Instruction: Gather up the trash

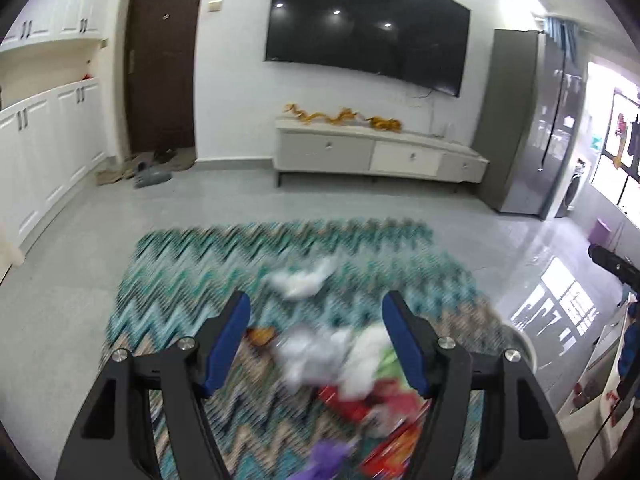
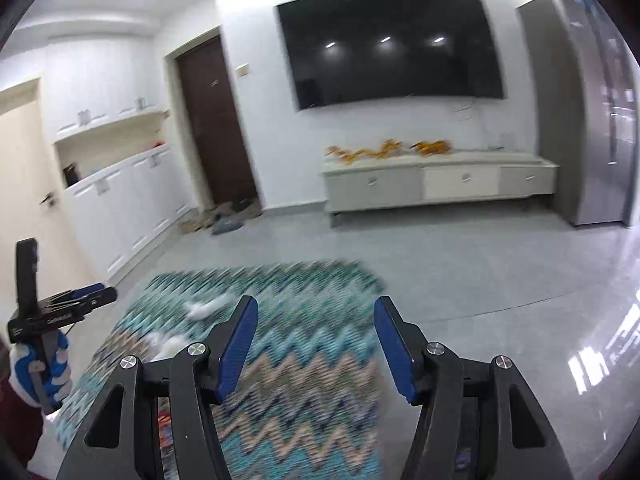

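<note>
rug (image 1: 224, 264) on floor, trash on it: crumpled tissue (image 1: 302, 280) toward far side, wrapper pile (image 1: 360, 376) nearer. TV stand (image 1: 380, 152) behind rug against wall, TV (image 1: 368, 36) mounted above it. Door (image 1: 162, 60) left of TV, cabinets (image 1: 44, 152) along left wall, fridge (image 1: 532, 120) right of stand

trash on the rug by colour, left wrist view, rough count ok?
Blurred, so approximate.
White crumpled tissue: 3
Red wrapper: 1
Green scrap: 1
Purple piece: 1
Orange scrap: 1
Total: 7
</note>
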`<state>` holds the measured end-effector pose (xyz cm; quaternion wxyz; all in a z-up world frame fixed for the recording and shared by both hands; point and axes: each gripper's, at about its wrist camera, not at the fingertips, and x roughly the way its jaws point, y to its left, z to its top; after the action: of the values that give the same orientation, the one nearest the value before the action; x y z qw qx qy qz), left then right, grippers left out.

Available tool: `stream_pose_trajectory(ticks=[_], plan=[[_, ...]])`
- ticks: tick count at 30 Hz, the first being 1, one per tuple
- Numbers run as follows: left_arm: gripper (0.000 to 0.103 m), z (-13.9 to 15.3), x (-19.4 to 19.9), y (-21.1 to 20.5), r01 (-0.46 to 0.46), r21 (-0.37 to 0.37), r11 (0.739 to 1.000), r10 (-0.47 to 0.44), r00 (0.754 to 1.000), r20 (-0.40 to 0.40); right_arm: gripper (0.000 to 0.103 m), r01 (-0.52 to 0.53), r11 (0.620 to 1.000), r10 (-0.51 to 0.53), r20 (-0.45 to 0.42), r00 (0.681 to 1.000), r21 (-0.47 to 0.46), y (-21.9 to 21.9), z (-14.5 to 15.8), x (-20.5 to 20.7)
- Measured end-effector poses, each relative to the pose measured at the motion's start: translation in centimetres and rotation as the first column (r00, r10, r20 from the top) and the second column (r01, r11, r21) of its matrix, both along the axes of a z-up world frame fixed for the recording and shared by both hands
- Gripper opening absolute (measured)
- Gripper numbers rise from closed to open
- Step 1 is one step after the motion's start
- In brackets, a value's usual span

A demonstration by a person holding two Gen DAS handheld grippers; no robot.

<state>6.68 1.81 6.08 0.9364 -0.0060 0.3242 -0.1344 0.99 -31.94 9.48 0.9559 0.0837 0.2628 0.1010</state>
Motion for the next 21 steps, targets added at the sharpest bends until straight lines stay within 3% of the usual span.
stream_pose_trajectory(ticks=[6,10,15,21], plan=[[0.067,-5.3,-3.1,2.8,-0.018,-0.007,1.000,0.017,0.994,-0.105,0.058,-0.183,0.982,0.186,-0.097,0.978,0.037,6.2,-3.1,-0.1],[0.066,-8.9,-4.7,2.3,0.033,-0.013,0.999,-0.035,0.984,-0.176,0.058,-0.283,0.958,0.288,-0.186,0.939,0.051,10.4,-6.1,-0.2],[0.064,-11.4,-5.6,1.0,0.105,-0.004,0.995,-0.103,0.970,-0.218,0.058,-0.390,0.917,0.398,-0.255,0.881,0.084,14.2,-8.8,-1.1],[0.044,-13.3,-5.5,0.6,0.120,-0.029,0.992,-0.123,0.957,-0.262,0.058,-0.463,0.880,0.471,-0.319,0.823,0.104,16.9,-11.2,-0.8]])
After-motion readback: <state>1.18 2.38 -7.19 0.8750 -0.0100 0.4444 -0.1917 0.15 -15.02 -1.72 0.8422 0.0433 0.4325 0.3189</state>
